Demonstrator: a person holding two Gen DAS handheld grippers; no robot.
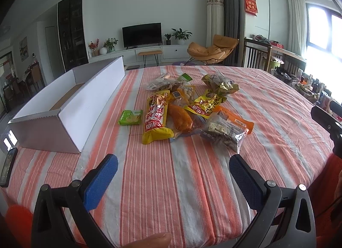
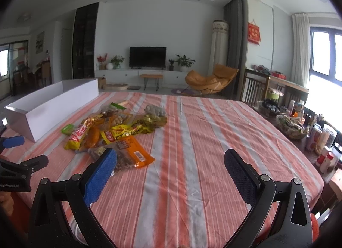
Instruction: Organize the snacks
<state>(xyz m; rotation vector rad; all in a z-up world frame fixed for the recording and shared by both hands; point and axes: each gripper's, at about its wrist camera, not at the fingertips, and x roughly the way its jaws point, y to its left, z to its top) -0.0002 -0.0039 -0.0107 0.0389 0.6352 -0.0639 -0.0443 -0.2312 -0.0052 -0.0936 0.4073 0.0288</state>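
A pile of snack packets (image 1: 188,107) lies mid-table on the striped cloth; it also shows in the right wrist view (image 2: 115,130). It includes a long yellow-red packet (image 1: 156,117), a small green packet (image 1: 130,117) and an orange-edged nut bag (image 1: 226,128). A long white open box (image 1: 70,107) stands at the left, seen too in the right wrist view (image 2: 53,107). My left gripper (image 1: 173,175) is open and empty, short of the pile. My right gripper (image 2: 171,169) is open and empty, its left finger (image 2: 100,175) overlapping the nut bag (image 2: 132,154).
The table (image 1: 171,183) carries an orange-and-white striped cloth. A black phone (image 1: 8,166) lies at the left edge. Bottles, jars and baskets (image 2: 299,126) crowd a side surface to the right. A TV, plants and an orange chair stand beyond the table.
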